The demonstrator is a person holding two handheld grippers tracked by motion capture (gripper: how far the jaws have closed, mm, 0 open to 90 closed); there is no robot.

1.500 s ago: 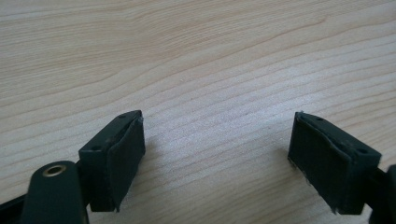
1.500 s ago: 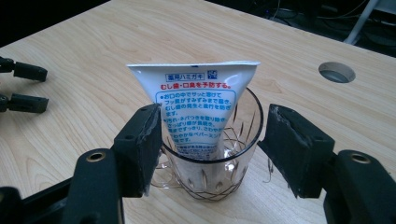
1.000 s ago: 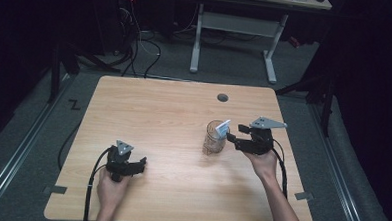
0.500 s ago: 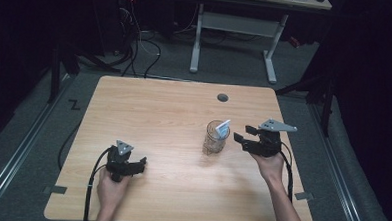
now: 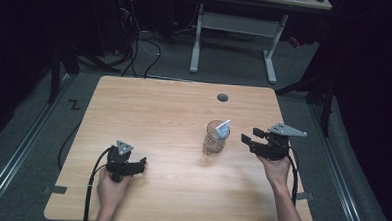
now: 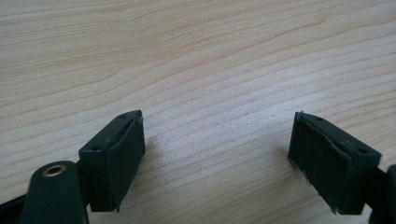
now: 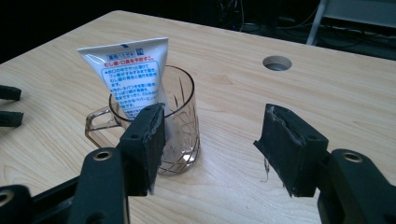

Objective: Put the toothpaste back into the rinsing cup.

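One glass mug (image 5: 214, 139) stands upright on the desk (image 5: 149, 113), right of the desk's middle and nearer its right edge than its left. It is clear, with cut lines on its wall and a handle that, in the right gripper view, sticks out to the side away from the tongs. A white tube (image 7: 132, 77) with blue print stands in the mug, leaning against the rim, its flat crimped end uppermost and well above the glass.

Just to the right of the mug, apart from it, the right gripper (image 5: 246, 141) is held level in the person's right hand (image 5: 276, 168), its tips pointing at the mug. Its jaws stand fairly wide and have just been closing a little, with nothing between them; in its own view the mug shows behind one jaw, untouched.

Well apart, near the desk's front left corner, the left gripper (image 5: 140, 164) sits low over the wood in the left hand (image 5: 111, 188). Its jaws are wide too, over bare wood.

Near the far edge a round cable hole (image 5: 222, 97) pierces the desk.
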